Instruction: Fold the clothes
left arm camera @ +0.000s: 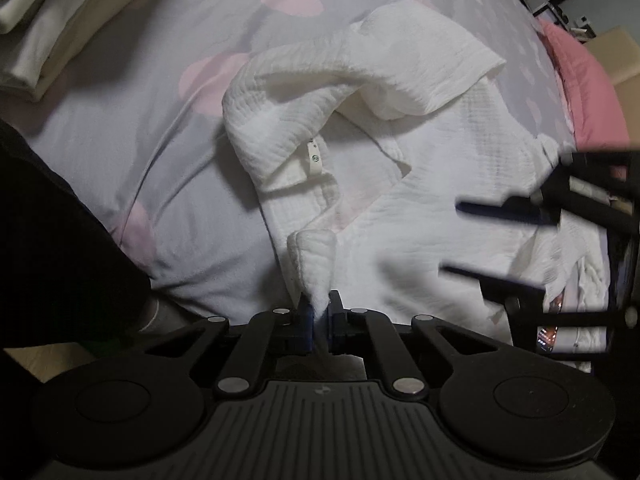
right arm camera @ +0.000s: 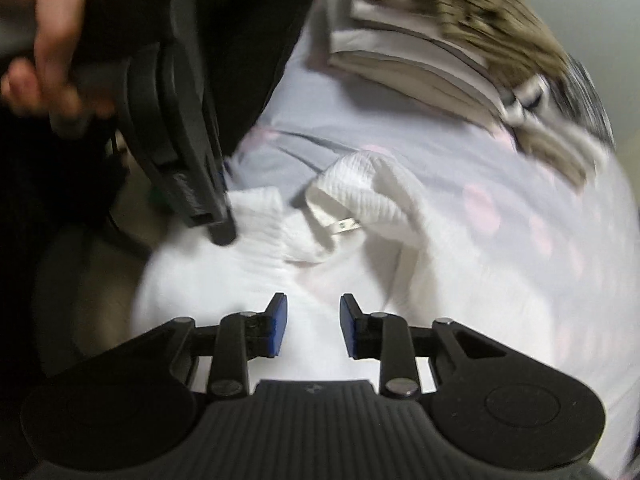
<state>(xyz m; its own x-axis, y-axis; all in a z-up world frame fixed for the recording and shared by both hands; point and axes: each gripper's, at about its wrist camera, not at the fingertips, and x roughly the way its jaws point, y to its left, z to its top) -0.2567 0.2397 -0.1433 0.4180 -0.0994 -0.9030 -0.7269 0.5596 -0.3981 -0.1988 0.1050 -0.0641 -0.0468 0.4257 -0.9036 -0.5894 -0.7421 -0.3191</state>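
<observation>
The white shirt (left arm camera: 420, 184) lay crumpled near the bed's (left arm camera: 120, 160) front edge, one sleeve flopped across its body, no fold yet finished. Your left gripper (left arm camera: 319, 312) was clenched on a pinch of its near hem, while your right gripper (right arm camera: 313, 326) hovered over the cloth with jaws parted and empty. Folded garments (right arm camera: 420, 56) stacked toward the far edge suggested earlier pieces were done.

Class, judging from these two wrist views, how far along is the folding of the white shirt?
Done: folded clothes are stacked on the bed. In hand: the left gripper pinches a corner of the white shirt; the right gripper is open, empty. Left: the shirt still lies rumpled.
</observation>
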